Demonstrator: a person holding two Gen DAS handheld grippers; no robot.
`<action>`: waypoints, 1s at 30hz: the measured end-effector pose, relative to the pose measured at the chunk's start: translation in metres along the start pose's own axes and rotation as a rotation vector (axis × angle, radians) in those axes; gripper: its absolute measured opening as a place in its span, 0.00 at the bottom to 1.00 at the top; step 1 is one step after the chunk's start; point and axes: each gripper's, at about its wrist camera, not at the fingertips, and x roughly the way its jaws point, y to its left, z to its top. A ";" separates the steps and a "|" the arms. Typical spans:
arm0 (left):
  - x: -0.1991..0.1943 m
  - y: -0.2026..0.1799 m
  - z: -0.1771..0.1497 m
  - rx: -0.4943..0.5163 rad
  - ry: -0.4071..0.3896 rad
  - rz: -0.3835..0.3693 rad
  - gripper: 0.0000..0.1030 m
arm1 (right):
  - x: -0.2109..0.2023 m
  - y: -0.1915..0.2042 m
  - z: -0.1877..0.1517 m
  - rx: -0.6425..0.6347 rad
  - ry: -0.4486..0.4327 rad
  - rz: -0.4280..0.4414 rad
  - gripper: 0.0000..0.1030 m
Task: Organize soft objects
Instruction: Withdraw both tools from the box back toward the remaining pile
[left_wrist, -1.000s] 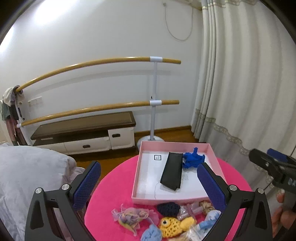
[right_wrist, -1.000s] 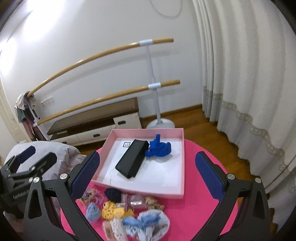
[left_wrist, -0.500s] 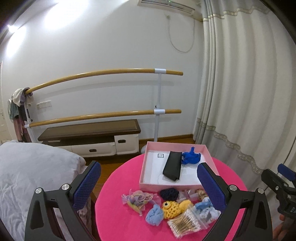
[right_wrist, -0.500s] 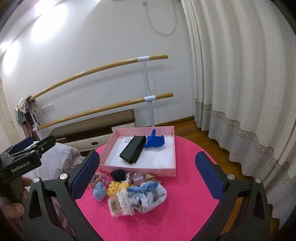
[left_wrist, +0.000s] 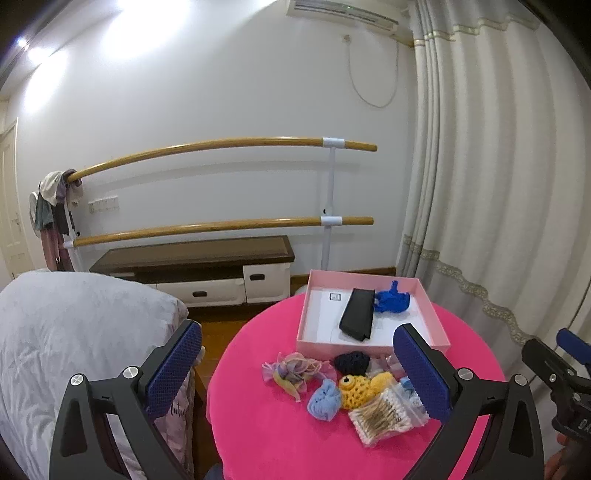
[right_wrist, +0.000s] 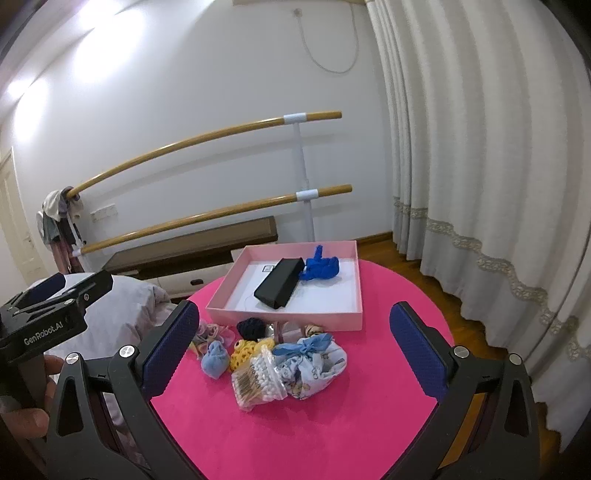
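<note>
Both jaws held wide and empty; light, squashy blue pouch (right_wrist: 215, 363) ahead between them, best pinched mid-body.

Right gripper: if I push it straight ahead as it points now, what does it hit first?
Probably the cotton swab bag and the blue-print pouch. The right gripper is open, above the table; depth unclear.

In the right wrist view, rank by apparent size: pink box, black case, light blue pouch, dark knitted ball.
1. pink box
2. black case
3. light blue pouch and dark knitted ball: look alike, and the pouch lies nearer, so unranked.
</note>
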 end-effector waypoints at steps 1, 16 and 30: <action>-0.004 0.001 0.002 -0.001 0.000 0.000 1.00 | 0.000 0.001 -0.001 0.000 0.001 0.001 1.00; -0.017 0.015 -0.004 -0.017 0.028 0.008 1.00 | 0.001 -0.007 -0.004 -0.005 0.013 -0.026 1.00; 0.028 0.022 -0.043 0.007 0.184 -0.004 1.00 | 0.043 -0.030 -0.039 0.000 0.152 -0.066 1.00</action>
